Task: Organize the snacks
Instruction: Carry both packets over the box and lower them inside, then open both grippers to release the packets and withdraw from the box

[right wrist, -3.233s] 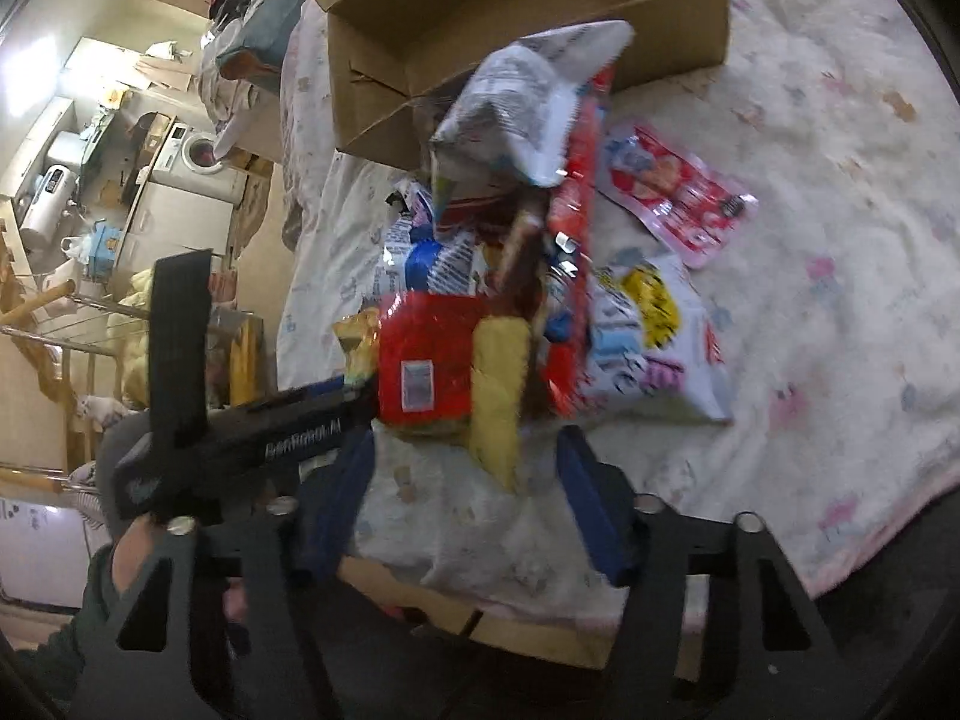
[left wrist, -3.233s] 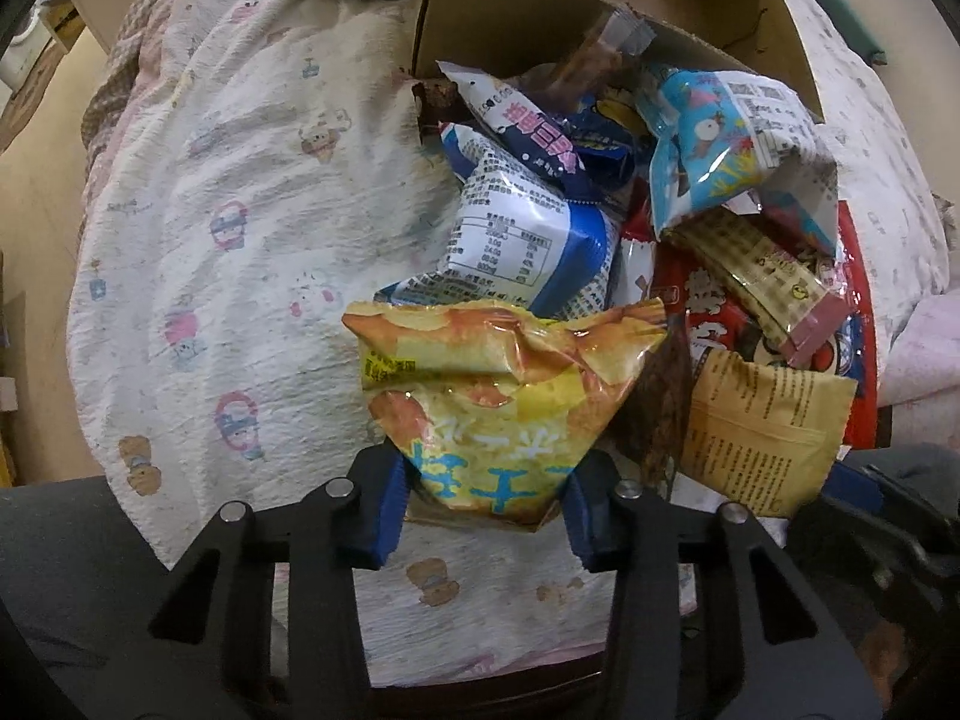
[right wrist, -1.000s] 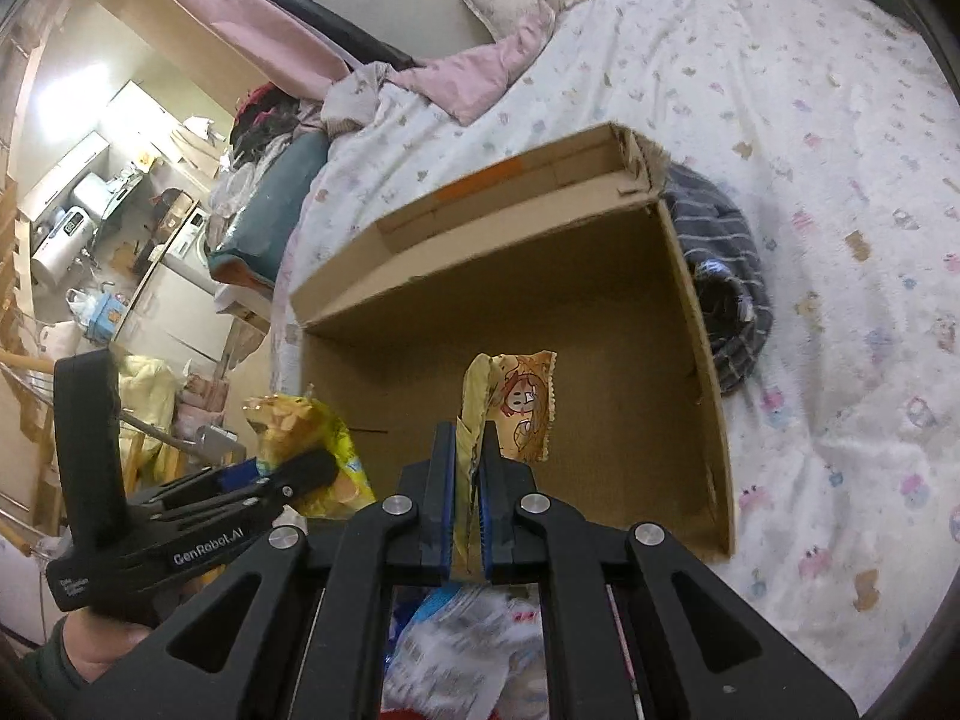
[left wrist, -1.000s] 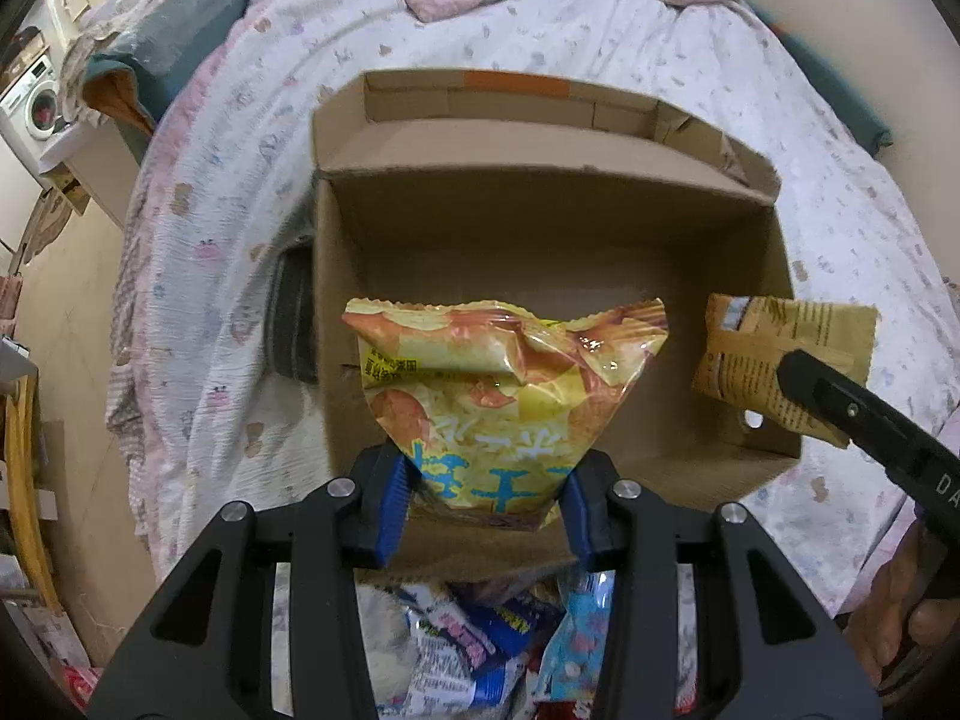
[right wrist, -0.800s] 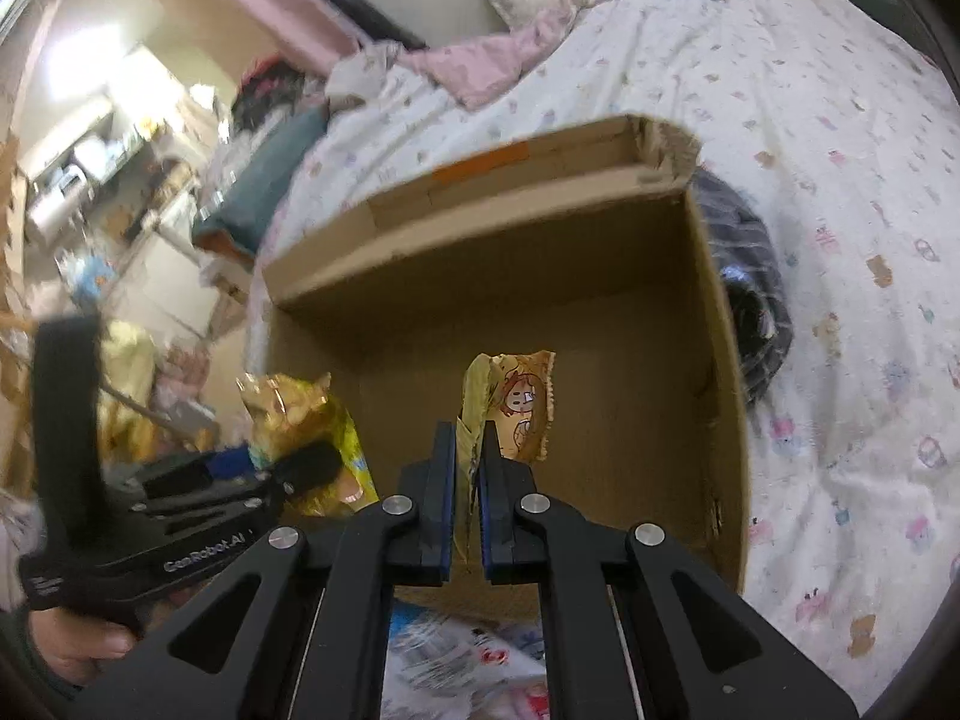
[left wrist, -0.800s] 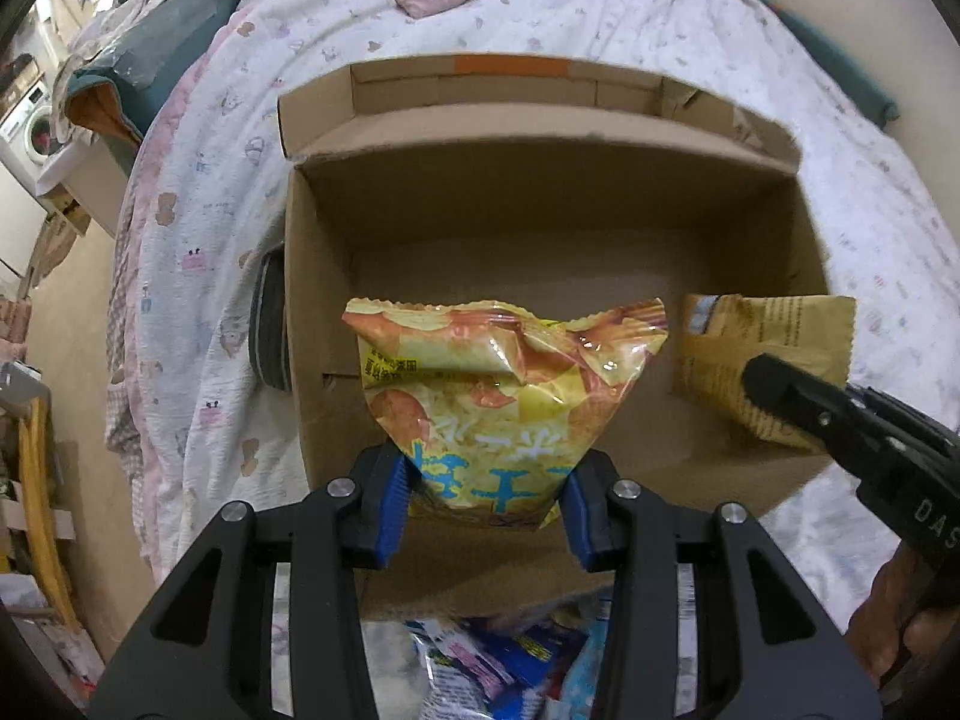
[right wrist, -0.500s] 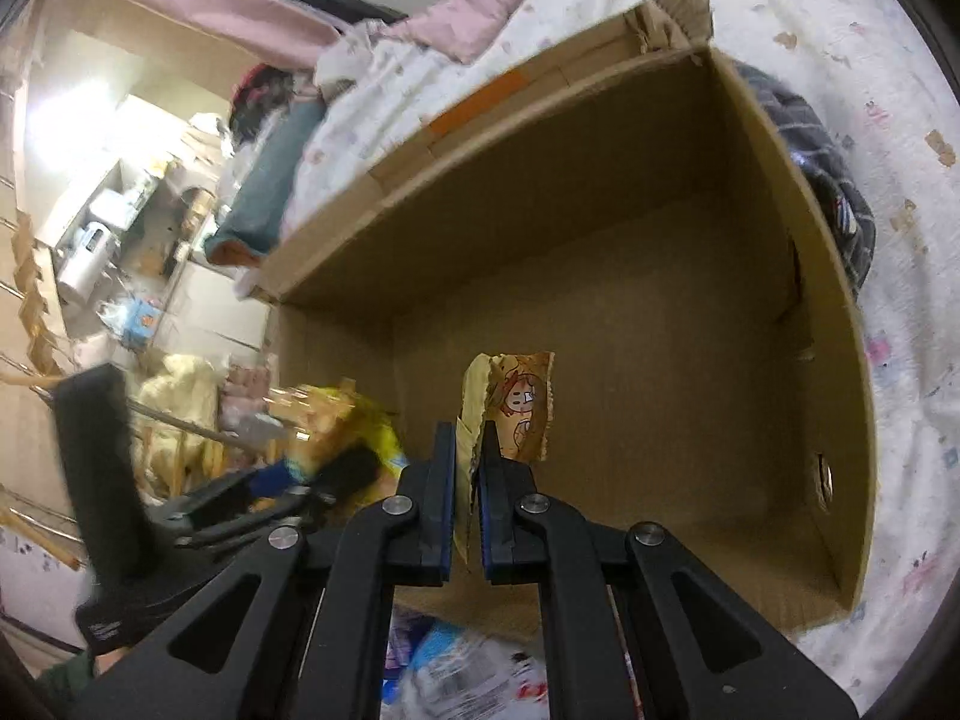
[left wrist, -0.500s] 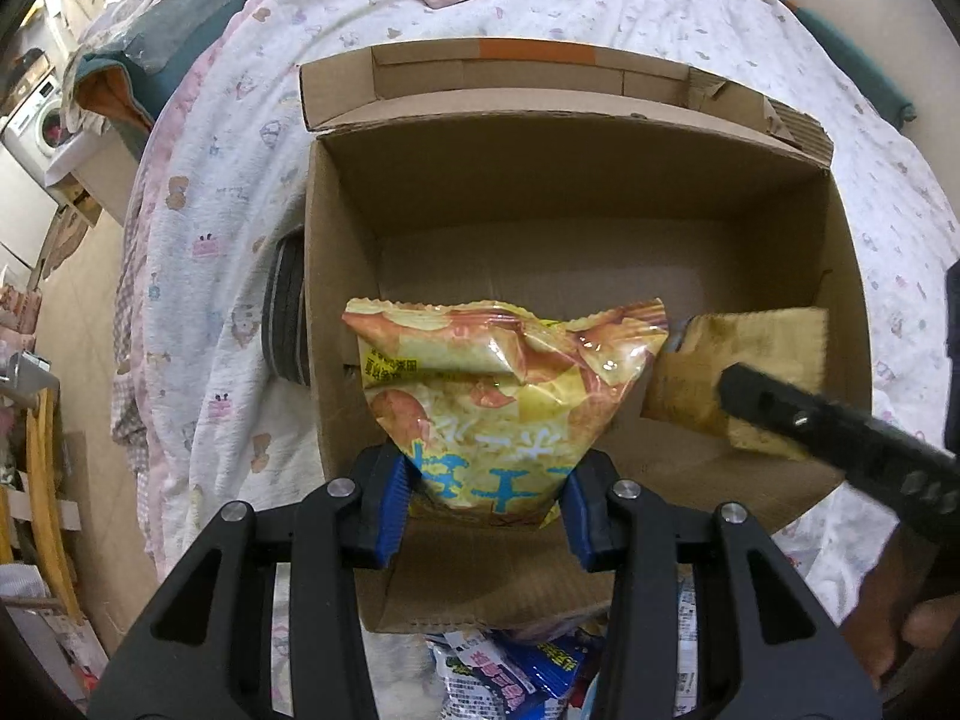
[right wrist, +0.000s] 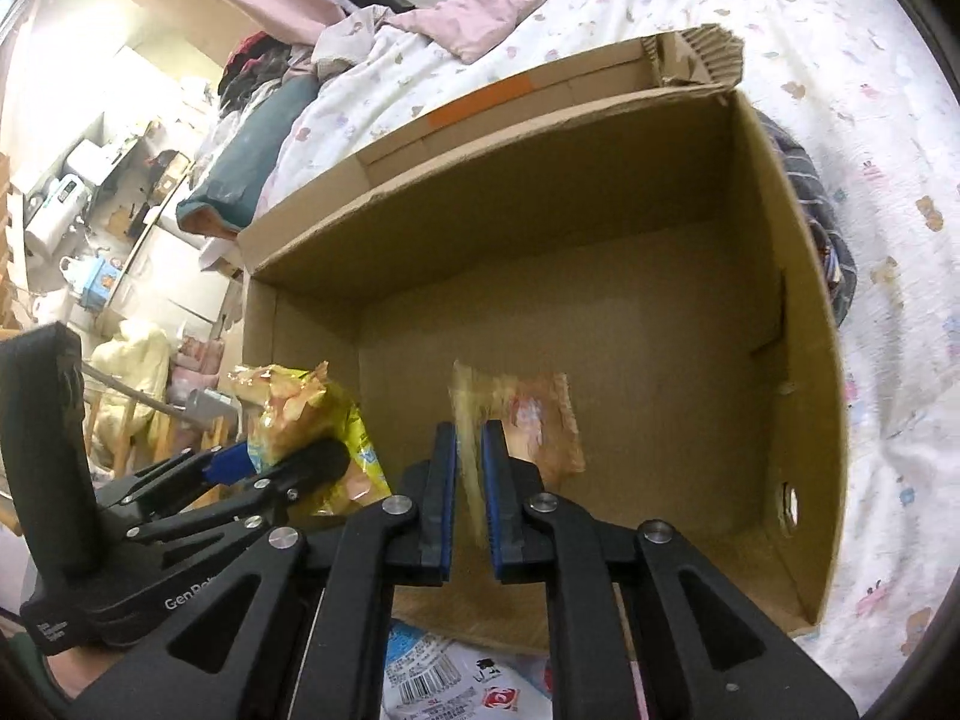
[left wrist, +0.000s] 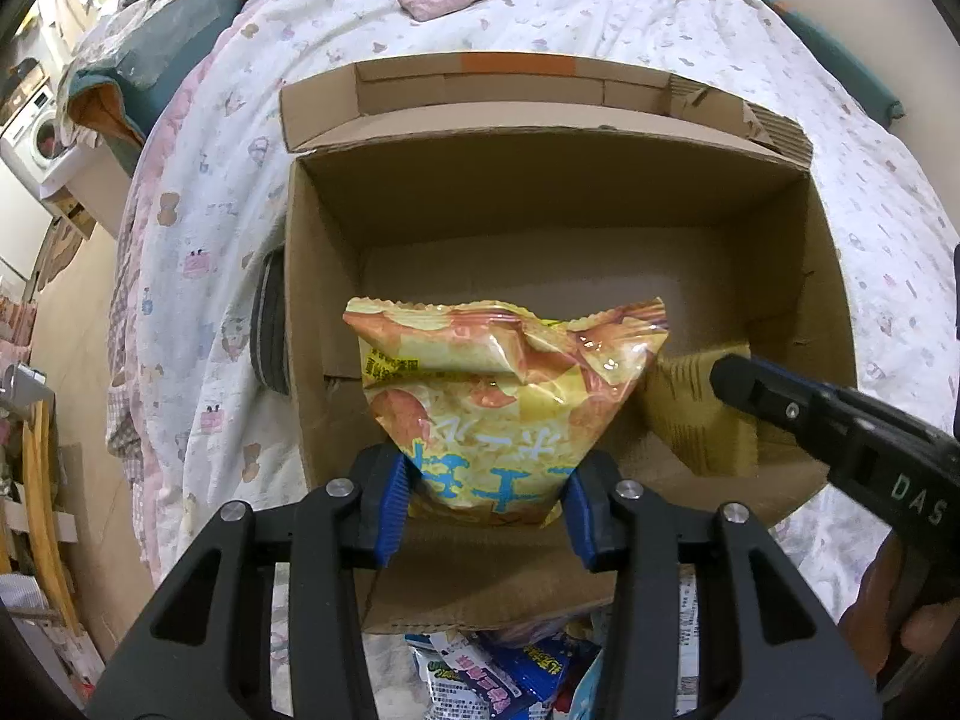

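My left gripper [left wrist: 489, 483] is shut on a yellow-orange chip bag [left wrist: 504, 396] and holds it over the near left part of an open cardboard box [left wrist: 558, 138]. In the right wrist view the left gripper [right wrist: 282, 456] and chip bag [right wrist: 300, 408] sit at the box's left wall. My right gripper [right wrist: 469, 450] has its jaws slightly parted, and a tan snack packet [right wrist: 534, 420], blurred, is slipping down between them into the box [right wrist: 600, 312]. The packet [left wrist: 696, 414] and right gripper [left wrist: 729, 381] also show in the left wrist view.
The box lies on a bed with a white patterned cover [left wrist: 198, 252]. A pile of snack packets [left wrist: 498, 672] lies just before the box's near wall. A dark striped cloth [right wrist: 822, 228] lies against the box's right side. Room clutter stands left of the bed.
Both grippers moved from the snack pile up over the box and lowered into it. The right gripper's jaws have just parted and the tan packet has begun to drop.
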Demonstrator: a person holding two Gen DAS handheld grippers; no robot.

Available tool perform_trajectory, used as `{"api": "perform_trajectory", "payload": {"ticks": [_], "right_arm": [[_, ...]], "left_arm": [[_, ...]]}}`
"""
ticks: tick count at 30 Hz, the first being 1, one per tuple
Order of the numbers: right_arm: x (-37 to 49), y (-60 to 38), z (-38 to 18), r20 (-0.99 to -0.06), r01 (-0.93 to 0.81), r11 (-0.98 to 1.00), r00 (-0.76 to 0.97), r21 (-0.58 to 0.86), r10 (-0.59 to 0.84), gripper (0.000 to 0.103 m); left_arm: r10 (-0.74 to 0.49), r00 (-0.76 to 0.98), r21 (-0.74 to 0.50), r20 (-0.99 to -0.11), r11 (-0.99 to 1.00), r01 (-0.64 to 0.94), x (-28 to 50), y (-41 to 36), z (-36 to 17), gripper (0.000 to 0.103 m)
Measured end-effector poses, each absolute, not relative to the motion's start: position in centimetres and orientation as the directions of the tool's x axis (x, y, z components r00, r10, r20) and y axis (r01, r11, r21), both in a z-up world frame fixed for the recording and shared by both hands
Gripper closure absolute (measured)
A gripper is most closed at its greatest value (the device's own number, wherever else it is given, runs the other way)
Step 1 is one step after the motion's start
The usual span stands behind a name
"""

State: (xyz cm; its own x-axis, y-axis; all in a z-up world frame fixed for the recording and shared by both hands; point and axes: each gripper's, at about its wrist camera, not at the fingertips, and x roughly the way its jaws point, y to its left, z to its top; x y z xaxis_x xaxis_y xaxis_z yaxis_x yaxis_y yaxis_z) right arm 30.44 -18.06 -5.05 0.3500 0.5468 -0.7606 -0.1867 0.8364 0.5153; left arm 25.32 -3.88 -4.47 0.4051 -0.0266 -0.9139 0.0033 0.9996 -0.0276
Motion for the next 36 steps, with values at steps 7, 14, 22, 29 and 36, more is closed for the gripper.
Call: {"api": "perform_trajectory", "payload": {"ticks": [7, 14, 22, 29, 36], "right_arm": [[30.1, -19.5, -4.0, -0.739, -0.178, 0.841, 0.409, 0.510, 0.535, 0.092], [30.0, -20.2, -2.6, -0.728, -0.173, 0.858, 0.466, 0.483, 0.504, 0.081], [29.7, -20.6, -1.1, -0.686, -0.176, 0.871, 0.552, 0.460, 0.474, 0.022], [29.5, -20.6, -0.6, -0.678, -0.190, 0.866, 0.553, 0.463, 0.484, 0.022], [28.2, -21.1, 0.7, -0.677, -0.147, 0.906, 0.620, 0.396, 0.396, 0.022]], "left_arm": [[-0.060, 0.412, -0.055, -0.909, 0.998, 0.024, 25.4, -4.0, -4.1, 0.051], [-0.073, 0.464, -0.071, -0.883, 0.997, 0.021, 25.2, -3.9, -2.7, 0.028], [-0.078, 0.468, -0.082, -0.880, 0.997, 0.013, 25.3, -3.4, -2.6, 0.028], [-0.102, 0.478, -0.095, -0.872, 0.995, 0.039, 24.8, -3.7, -2.1, 0.028], [-0.137, 0.467, -0.138, -0.873, 0.990, 0.034, 23.8, -3.4, -1.5, 0.028]]}}
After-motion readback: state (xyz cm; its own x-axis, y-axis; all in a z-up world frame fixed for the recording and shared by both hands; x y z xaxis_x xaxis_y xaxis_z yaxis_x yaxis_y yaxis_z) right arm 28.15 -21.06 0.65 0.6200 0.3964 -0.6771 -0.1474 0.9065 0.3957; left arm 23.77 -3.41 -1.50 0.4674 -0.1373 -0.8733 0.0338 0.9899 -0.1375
